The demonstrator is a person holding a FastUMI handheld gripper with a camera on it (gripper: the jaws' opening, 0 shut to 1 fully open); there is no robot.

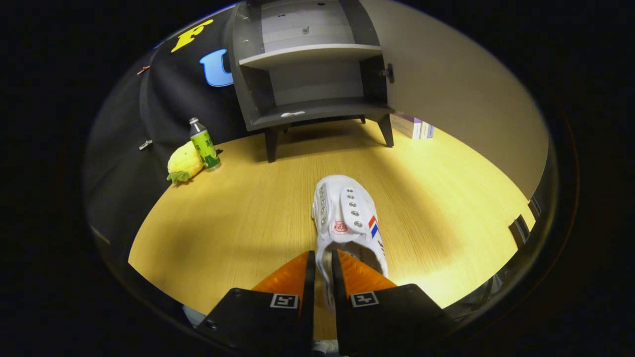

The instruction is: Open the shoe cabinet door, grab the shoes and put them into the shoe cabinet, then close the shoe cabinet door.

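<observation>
The gripper (323,263) is clamped on the white shoe (347,220): both fingers press the shoe's side wall near its opening, one finger outside and one inside, with a narrow gap between them. The shoe extends forward from the fingers, toe pointing toward the shoe cabinet (310,74); whether its sole touches the wooden table (238,218) I cannot tell. Beyond the shoe the cabinet stands on short dark legs, its door (446,84) swung open to the right and its two shelves bare. Left of the cabinet a green bottle (203,145) stands touching a yellow pineapple toy (184,161). Behind the cabinet's right leg lie some boxes (412,126)
</observation>
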